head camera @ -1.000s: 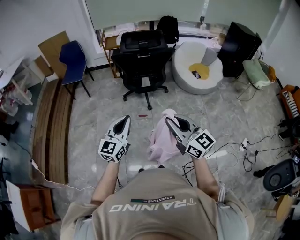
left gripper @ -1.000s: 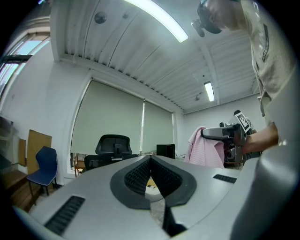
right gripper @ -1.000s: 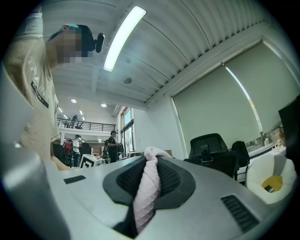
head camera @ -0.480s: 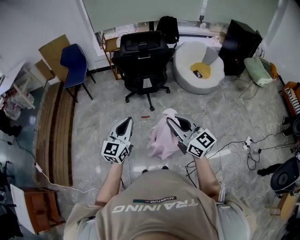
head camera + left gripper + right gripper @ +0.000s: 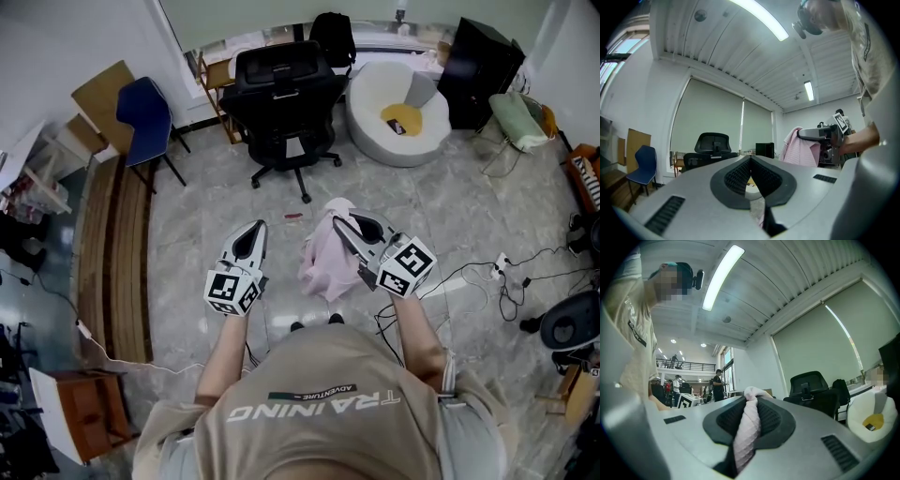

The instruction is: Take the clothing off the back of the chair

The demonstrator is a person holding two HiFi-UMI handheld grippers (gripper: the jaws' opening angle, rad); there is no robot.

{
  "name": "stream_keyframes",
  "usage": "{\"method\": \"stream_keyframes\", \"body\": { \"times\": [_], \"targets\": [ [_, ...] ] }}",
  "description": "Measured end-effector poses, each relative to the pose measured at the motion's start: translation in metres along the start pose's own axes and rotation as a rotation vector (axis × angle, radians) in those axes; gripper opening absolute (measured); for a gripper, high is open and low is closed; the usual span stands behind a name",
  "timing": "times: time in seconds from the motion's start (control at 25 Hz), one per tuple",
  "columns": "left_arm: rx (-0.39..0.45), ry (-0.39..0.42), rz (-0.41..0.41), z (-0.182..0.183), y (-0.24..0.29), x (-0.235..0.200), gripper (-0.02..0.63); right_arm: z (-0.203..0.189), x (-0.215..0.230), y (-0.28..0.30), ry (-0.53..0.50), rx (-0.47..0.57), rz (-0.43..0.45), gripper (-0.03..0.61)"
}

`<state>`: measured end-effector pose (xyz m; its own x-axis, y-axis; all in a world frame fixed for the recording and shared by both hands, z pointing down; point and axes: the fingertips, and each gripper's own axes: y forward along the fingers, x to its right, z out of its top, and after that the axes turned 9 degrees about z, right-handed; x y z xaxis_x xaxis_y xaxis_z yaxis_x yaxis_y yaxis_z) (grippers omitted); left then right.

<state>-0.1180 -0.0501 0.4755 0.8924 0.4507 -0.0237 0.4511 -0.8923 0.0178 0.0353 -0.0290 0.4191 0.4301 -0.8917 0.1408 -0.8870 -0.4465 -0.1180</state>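
**Clothing clamped in right-hand jaws, well apart from the chair**

Pink clothing (image 5: 747, 427) of soft, finely ribbed knit is pinched between the black, cross-hatched pads (image 5: 773, 420) of the right gripper (image 5: 750, 399). The jaws are closed on it, held only slightly apart by the bunched cloth. A rounded fold is pushed out just past the fingertips, and a narrow twisted band runs back between the pads.

From the head view, the rest of the garment (image 5: 326, 264) is seen gathered in a loose, crumpled mass under the fingers of the right gripper (image 5: 339, 225) and to their left. In the left gripper view it (image 5: 793, 146) is seen draped straight down from those jaws, so its long axis is upright.

The left gripper (image 5: 251, 231) is held level beside it, apart from the cloth. Its smooth grey jaws are closed together at the tips, with nothing gripped between them.

The black mesh-backed office chair (image 5: 284, 89) stands well beyond both sets of fingertips on the glossy marbled floor (image 5: 202, 211).
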Motion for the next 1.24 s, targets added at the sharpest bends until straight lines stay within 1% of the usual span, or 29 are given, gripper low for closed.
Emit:
{"method": "stream_keyframes", "body": {
  "times": [0.2, 0.44, 0.64, 0.8, 1.24],
  "targets": [
    [-0.003, 0.009, -0.007, -0.002, -0.005, 0.001, 0.012, -0.005, -0.003, 0.001, 0.019, 0.001, -0.003, 0.066],
    [0.000, 0.010, -0.024, -0.002, -0.006, 0.006, 0.012, -0.008, -0.007, -0.001, 0.014, -0.008, -0.012, 0.066],
    [0.008, 0.033, -0.040, 0.003, -0.004, 0.010, 0.012, -0.006, -0.007, -0.003, 0.000, -0.009, -0.021, 0.066],
    [0.013, 0.033, -0.050, 0.005, -0.002, 0.011, 0.012, -0.006, -0.009, -0.004, -0.003, -0.008, -0.025, 0.066],
    [0.013, 0.040, -0.057, 0.002, -0.004, 0.017, 0.012, -0.005, -0.008, -0.009, -0.014, -0.004, -0.040, 0.066]
  ]
}}
